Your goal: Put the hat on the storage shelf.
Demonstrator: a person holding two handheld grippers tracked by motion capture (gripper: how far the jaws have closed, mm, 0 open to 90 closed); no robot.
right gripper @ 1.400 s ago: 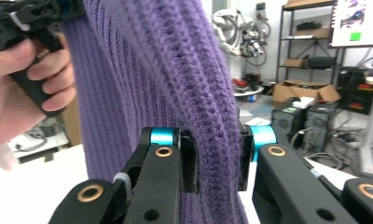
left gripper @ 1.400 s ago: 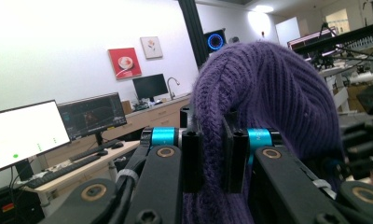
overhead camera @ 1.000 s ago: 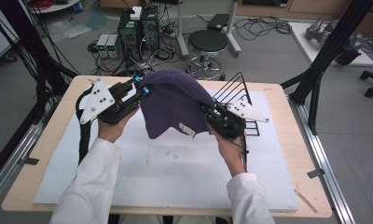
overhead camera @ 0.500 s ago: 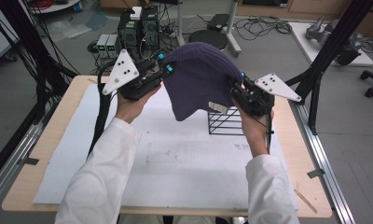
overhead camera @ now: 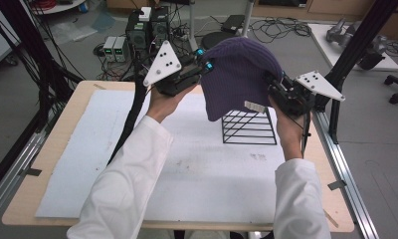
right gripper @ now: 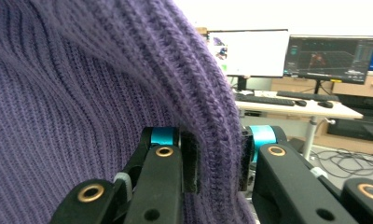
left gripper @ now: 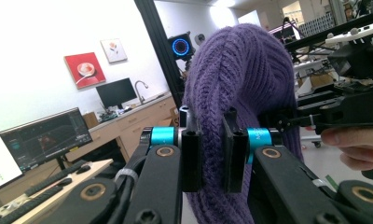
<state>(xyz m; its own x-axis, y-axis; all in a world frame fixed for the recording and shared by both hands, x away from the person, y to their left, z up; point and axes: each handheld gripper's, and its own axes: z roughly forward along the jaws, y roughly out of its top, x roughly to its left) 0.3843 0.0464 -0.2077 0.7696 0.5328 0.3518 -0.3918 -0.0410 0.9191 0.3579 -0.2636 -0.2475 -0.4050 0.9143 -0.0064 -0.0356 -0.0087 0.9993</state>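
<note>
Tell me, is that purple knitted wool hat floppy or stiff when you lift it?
Probably floppy: the purple knitted wool hat hangs and folds between the left gripper and right gripper. It likely won't slip, since its ribbed knit bunches between the pads.

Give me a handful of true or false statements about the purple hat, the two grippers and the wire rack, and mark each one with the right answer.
1. Both grippers grip the hat. True: the left gripper and the right gripper each pinch its knit edge.
2. The hat lies flat on the table. False: it is held up in the air, above the wire rack.
3. The wire rack stands on the white mat. True.
4. The hat is red. False: it is purple.
5. The right gripper's jaws stand open and empty. False: they are shut on the hat's ribbed fabric.
</note>
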